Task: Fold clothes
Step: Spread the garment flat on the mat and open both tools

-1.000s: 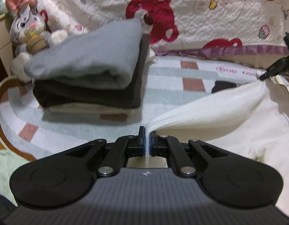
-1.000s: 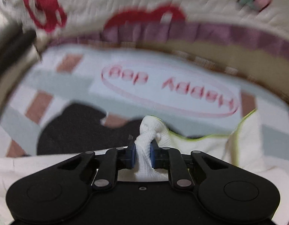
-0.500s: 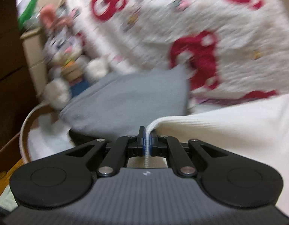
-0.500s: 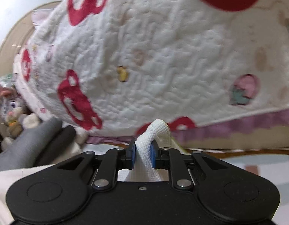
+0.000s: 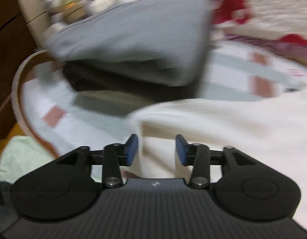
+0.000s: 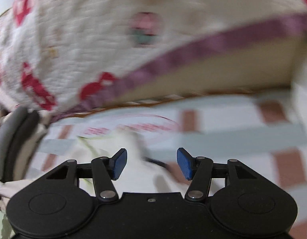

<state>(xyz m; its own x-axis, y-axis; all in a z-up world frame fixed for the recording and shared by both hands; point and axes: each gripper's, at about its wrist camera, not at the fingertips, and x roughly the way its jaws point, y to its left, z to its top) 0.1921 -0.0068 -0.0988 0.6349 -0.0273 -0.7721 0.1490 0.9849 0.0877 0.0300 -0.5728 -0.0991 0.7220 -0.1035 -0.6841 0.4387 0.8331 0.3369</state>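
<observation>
Both grippers have let go of the white garment (image 5: 223,123): left gripper (image 5: 156,151) and right gripper (image 6: 151,163) jaws are opening, empty. It lies lower right, one fold laid, more seemingly left; folded stack (image 5: 133,39) sits upper left.

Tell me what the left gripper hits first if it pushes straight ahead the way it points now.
Most likely the white garment: it lies directly ahead of the left gripper, whose jaws are opening with nothing pinched between them. The folded grey garment sits farther back. Motion blur leaves depth uncertain.
</observation>
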